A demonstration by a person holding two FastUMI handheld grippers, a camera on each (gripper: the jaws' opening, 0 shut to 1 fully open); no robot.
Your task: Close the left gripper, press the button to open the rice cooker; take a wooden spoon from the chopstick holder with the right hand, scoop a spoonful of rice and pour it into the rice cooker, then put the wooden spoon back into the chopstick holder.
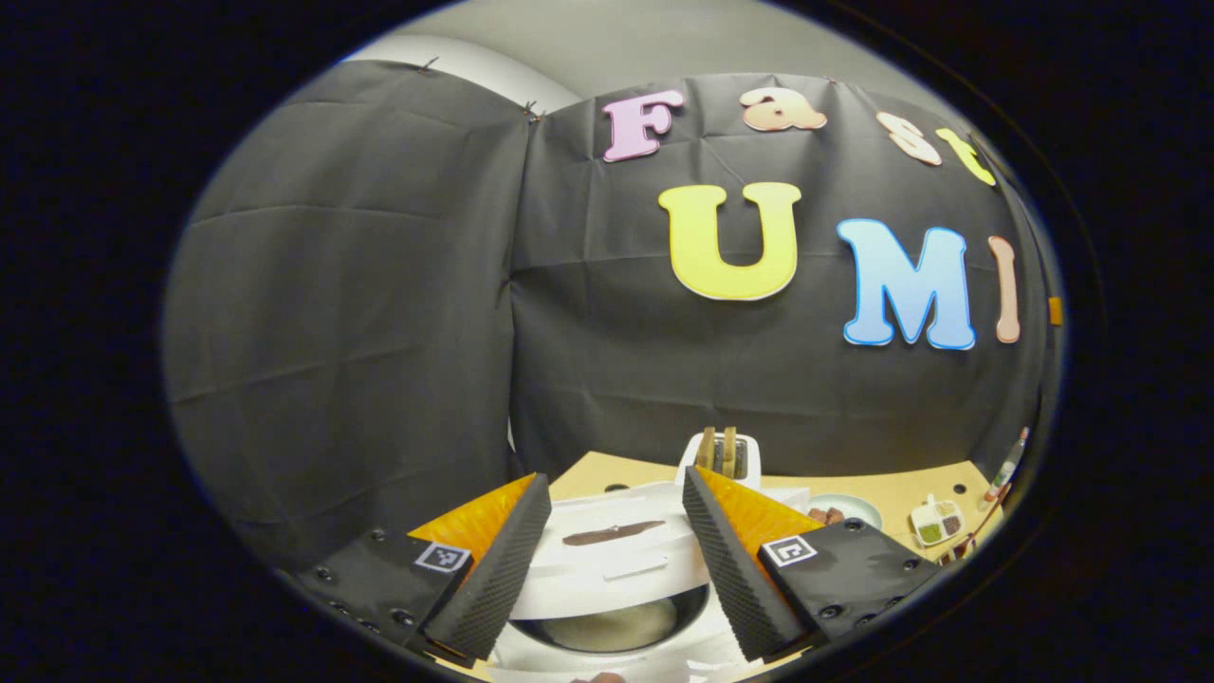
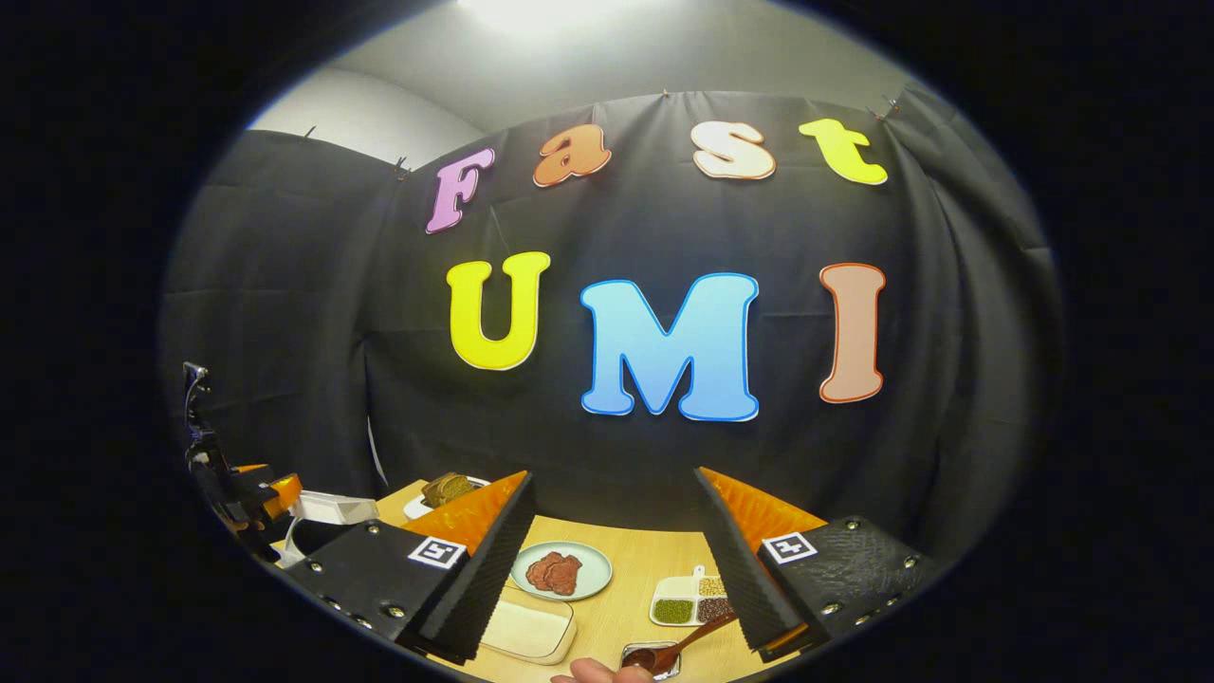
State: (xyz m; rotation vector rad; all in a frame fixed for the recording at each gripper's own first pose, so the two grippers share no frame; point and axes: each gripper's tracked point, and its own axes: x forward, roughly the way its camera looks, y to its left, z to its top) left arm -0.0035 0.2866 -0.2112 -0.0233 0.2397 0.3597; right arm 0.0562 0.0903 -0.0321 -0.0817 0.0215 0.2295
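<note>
While your right hand-held gripper hangs released, the brown wooden spoon lies just below its right finger. Its handle slants up to the right, bowl near and left.

Left gripper view hangs close above the open rice cooker; right gripper view looks from farther right; both face the wall and share the desk

Black cloth wall, pale ceiling brightly lit above, light wooden table
</note>
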